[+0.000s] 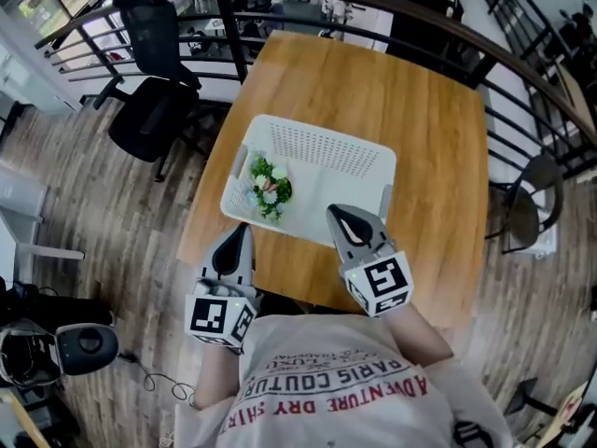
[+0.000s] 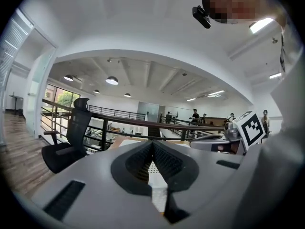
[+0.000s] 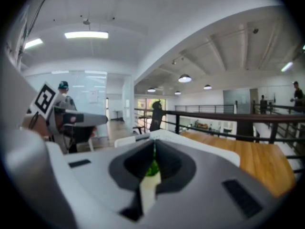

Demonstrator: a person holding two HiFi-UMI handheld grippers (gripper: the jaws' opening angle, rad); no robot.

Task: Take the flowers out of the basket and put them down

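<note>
A small bunch of flowers [image 1: 269,187], white and pink blooms with green leaves, lies in the left end of a white perforated basket [image 1: 322,131] on a wooden table [image 1: 429,129]. My left gripper [image 1: 244,226] hovers over the table's near edge, just short of the basket's near left corner, jaws shut and empty. My right gripper [image 1: 332,210] reaches over the basket's near rim, right of the flowers, also shut and empty. In the left gripper view the left gripper [image 2: 152,142] points level across the basket. The right gripper [image 3: 153,142] shows a bit of green below its shut tips.
A black office chair [image 1: 149,110] stands beyond the table's left side. A dark curved railing [image 1: 373,3] runs behind the table. A round-seated chair [image 1: 522,203] stands at the right. The person's torso [image 1: 326,381] is against the near table edge.
</note>
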